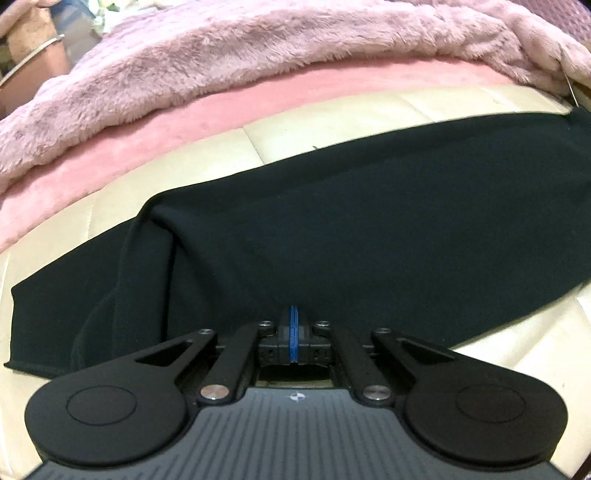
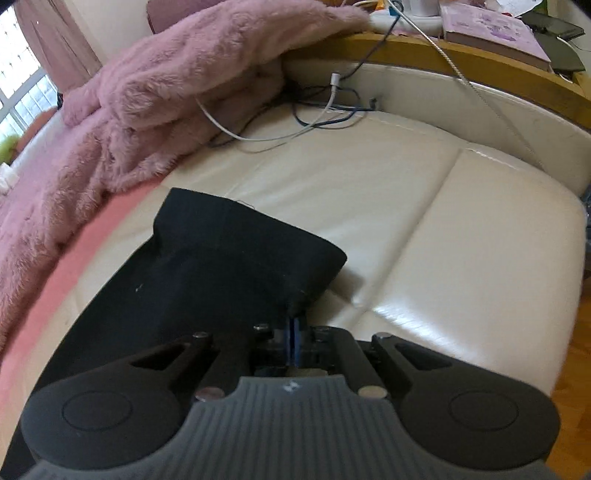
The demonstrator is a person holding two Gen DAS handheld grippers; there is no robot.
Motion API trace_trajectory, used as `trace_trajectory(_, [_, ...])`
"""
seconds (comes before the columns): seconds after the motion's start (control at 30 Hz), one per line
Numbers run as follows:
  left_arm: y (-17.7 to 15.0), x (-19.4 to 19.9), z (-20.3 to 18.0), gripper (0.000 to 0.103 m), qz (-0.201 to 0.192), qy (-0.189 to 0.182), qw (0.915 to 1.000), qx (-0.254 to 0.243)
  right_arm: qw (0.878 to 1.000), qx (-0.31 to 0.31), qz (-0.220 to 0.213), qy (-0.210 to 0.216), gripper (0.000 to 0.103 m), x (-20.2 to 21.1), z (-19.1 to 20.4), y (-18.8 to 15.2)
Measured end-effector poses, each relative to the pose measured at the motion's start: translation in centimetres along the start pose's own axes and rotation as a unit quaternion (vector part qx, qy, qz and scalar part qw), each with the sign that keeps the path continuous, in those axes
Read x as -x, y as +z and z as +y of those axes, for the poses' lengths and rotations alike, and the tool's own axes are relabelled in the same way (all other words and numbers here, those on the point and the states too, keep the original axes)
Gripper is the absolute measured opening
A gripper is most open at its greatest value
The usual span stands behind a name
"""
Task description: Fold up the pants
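On the cream leather cushion point(image 1: 55, 258) lie the black pants point(image 1: 369, 206), spread flat in a long band with a soft fold bunched near one end. The left tongs point(image 1: 293, 314) are pressed together, their blue pads meeting at the near edge of the cloth; the pads look pinched on that edge, though the dark fabric hides the exact grip. Behind the pants runs a smooth pink blanket point(image 1: 184, 122), and behind that a fluffy mauve throw point(image 1: 221, 48).

From the right wrist, the right tongs point(image 2: 294, 325) are clamped on a corner of the pants point(image 2: 207, 273), which rises to them in a small tented peak. Past it, white and dark cables point(image 2: 325, 114) trail over the cushion point(image 2: 461, 229) beside the throw point(image 2: 177, 74). A wooden ledge point(image 2: 480, 59) carries a book point(image 2: 491, 29).
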State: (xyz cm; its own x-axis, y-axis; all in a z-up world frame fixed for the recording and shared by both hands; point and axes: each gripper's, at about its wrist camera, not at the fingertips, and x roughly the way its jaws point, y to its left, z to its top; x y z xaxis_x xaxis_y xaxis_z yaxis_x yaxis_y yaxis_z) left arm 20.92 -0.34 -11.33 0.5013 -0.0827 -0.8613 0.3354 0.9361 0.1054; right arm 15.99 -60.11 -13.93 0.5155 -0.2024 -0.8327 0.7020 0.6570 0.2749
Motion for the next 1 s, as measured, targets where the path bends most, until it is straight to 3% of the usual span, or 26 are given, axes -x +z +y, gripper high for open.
trace_trajectory(0.1, [-0.2, 1.6, 1.0, 0.012, -0.021, -0.006, 0.9995, 0.025, 0.999, 0.044, -0.004, -0.010, 0.007, 1.1, 1.0, 0.1])
trace_trajectory(0.2, [-1.1, 4.6, 1.7, 0.022, -0.053, 0.013, 0.9983, 0.021, 0.992, 0.118, -0.040, -0.018, 0.028, 3.7, 3.6, -0.9])
trace_trajectory(0.33, [-3.1, 7.4, 3.9, 0.047, -0.063, 0.032, 0.9959, 0.057, 0.978, 0.193, -0.073, 0.027, 0.029, 6.6, 7.8, -3.4])
trace_trajectory(0.5, [-6.2, 8.3, 7.4, 0.052, -0.042, 0.073, 0.9883, 0.127, 0.952, 0.271, -0.051, 0.131, 0.029, 8.0, 13.4, -9.0])
trace_trajectory(0.67, [-8.5, 8.2, 8.9, 0.057, -0.036, 0.061, 0.9842, 0.162, 0.923, 0.344, -0.014, 0.170, 0.029, 7.5, 18.0, -14.5])
trace_trajectory(0.87, [-9.8, 6.2, 9.9, 0.052, -0.021, 0.039, 0.9804, 0.192, 0.906, 0.392, 0.004, 0.159, 0.029, 6.8, 20.0, -17.3])
trace_trajectory(0.93, [-10.4, 6.1, 9.8, 0.028, -0.022, 0.024, 0.9805, 0.194, 0.905, 0.398, 0.009, 0.153, 0.029, 6.5, 20.0, -17.7])
trace_trajectory(1.0, [-10.6, 6.1, 9.5, 0.012, -0.030, 0.019, 0.9823, 0.184, 0.905, 0.401, 0.017, 0.141, 0.029, 5.8, 20.2, -17.7])
